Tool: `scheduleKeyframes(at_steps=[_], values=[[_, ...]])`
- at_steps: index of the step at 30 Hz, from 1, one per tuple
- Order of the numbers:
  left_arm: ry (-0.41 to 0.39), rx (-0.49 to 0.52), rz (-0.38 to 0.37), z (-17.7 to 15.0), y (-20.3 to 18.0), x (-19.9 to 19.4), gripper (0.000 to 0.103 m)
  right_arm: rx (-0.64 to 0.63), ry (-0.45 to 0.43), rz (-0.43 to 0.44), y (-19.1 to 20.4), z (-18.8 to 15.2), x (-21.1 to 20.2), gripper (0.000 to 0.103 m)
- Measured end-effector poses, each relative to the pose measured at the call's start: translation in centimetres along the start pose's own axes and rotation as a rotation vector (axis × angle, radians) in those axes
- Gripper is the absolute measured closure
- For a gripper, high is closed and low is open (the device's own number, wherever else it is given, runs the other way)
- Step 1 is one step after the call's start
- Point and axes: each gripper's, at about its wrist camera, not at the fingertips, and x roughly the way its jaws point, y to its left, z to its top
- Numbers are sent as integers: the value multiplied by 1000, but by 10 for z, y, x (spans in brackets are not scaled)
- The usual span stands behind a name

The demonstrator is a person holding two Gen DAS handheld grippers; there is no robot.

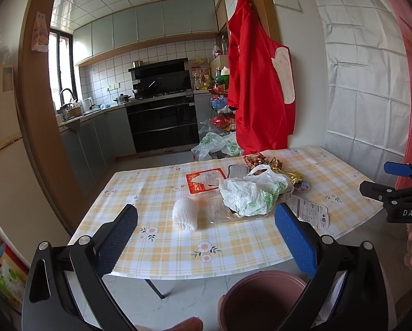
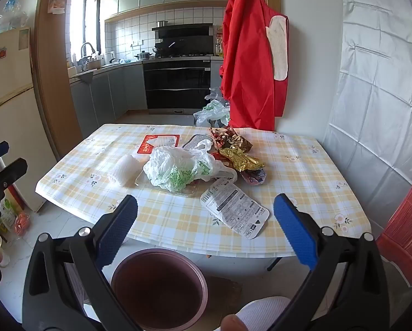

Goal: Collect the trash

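Task looks barely started, if at all. All trash is on the table: white foam fruit net, crumpled white-green plastic bag on a clear tray, red-bordered package, gold-red foil wrappers, and a printed peel-off lid nearest the front edge. The pink bin on the floor below the table edge looks empty as far as its dark interior shows.

Left gripper and right gripper both have jaws spread fully wide, with nothing between them, and hang short of the table.

View differences: the right wrist sees the bin's whole mouth and the lid in full; the left wrist clips the bin and partly hides the lid behind its blue pad, but shows more of the kitchen clutter beyond the table.
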Motion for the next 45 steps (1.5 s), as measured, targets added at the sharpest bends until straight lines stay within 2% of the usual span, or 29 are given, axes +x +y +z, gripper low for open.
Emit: scheduleKeyframes(at_steps=[32,37,41,45], values=[[15,-4,-1,-4,1,4,5,8,26,2,-2,-5,7,6],[83,-16,-10,-13,7,26,5,29,60,-8,-10,-11,22,6],[149,-76,76,-30,25,46,5,73,104,50,-22,-22,42,6],[201,-124,82,-50,48,63,5,78,127,38,-27,-33,61,6]])
